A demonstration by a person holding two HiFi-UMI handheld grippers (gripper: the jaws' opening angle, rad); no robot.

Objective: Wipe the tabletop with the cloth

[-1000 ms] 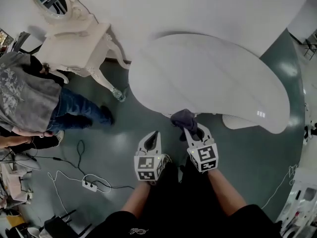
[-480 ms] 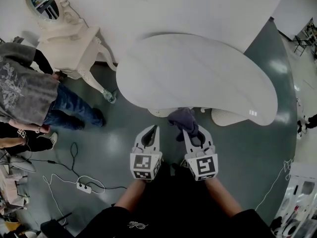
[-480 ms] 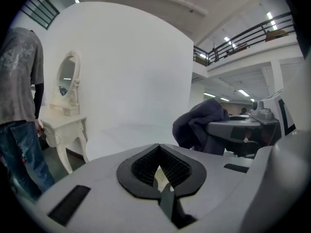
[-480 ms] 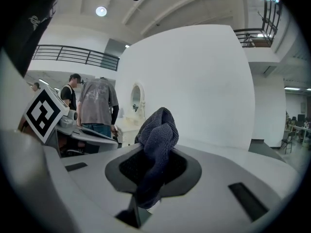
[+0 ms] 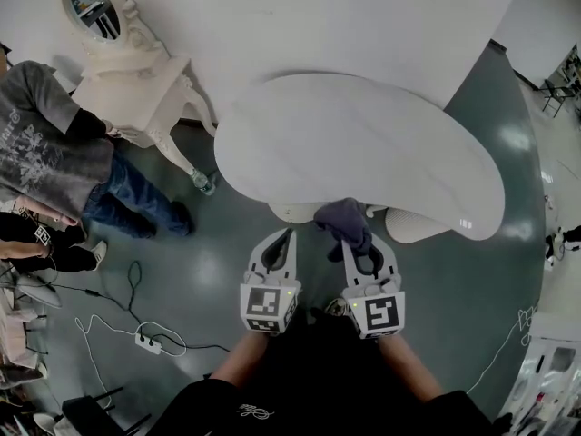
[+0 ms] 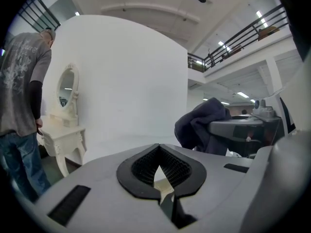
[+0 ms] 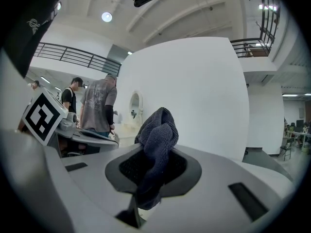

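Gripping the cloth [image 5: 343,218] in a bunch, the right gripper [image 5: 361,242] has its jaws clamped on it, lower middle of the head view, right at the table [image 5: 363,134] edge. Looks soft, light and floppy, so pinching a thick fold seems best. Left gripper [image 5: 283,237] is closed, empty.

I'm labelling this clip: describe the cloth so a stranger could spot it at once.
Find the big white curved table. At its near edge the right gripper is shut on a bunched cloth. It is the only dark, soft thing there; the left gripper holds nothing.
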